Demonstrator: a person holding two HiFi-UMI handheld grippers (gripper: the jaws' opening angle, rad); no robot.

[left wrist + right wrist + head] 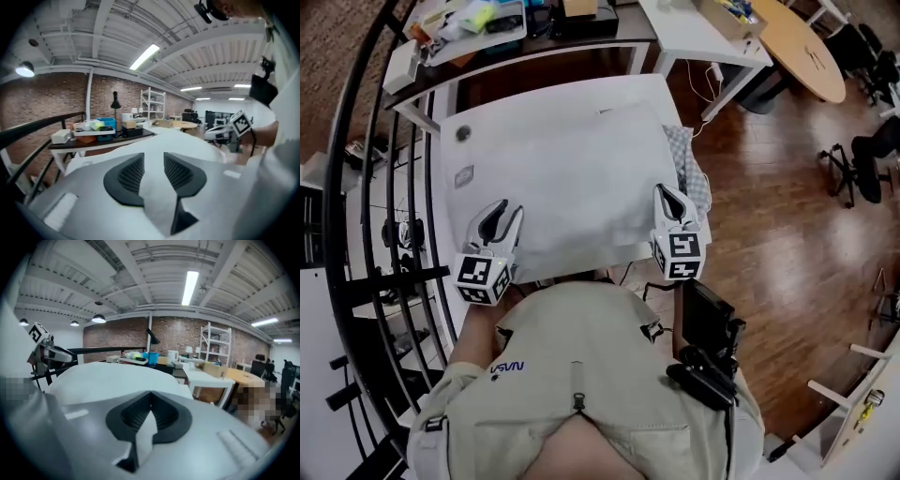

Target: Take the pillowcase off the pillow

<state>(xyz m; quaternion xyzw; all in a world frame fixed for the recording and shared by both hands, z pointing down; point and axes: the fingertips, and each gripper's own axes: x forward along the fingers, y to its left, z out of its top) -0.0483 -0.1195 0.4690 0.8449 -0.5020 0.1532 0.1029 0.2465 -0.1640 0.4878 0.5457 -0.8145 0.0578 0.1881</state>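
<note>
- Pillowcase (572, 178): white, on the pillow; lies flat on the white table (457, 199) and covers most of its top; near edge faces the person.
- Left gripper (153, 163): jaws about half apart, released; at the near left corner; white fabric of the pillowcase runs through the gap, and the pads do not pinch it.
- Right gripper (150, 397): jaws clenched together on a thin fold of the pillowcase; at the near right corner.
- Checked cloth (692, 173): grey and white; just beside the pillowcase's right edge, at the table's side; whether it is part of the pillow cannot be told.
- Tray (473, 21): on the dark desk (581, 45) beyond the table; holds small mixed items, one yellow-green.
- Cardboard box (733, 21): on a white desk at far right; open; contents blue and yellow, too small to identify.
</note>
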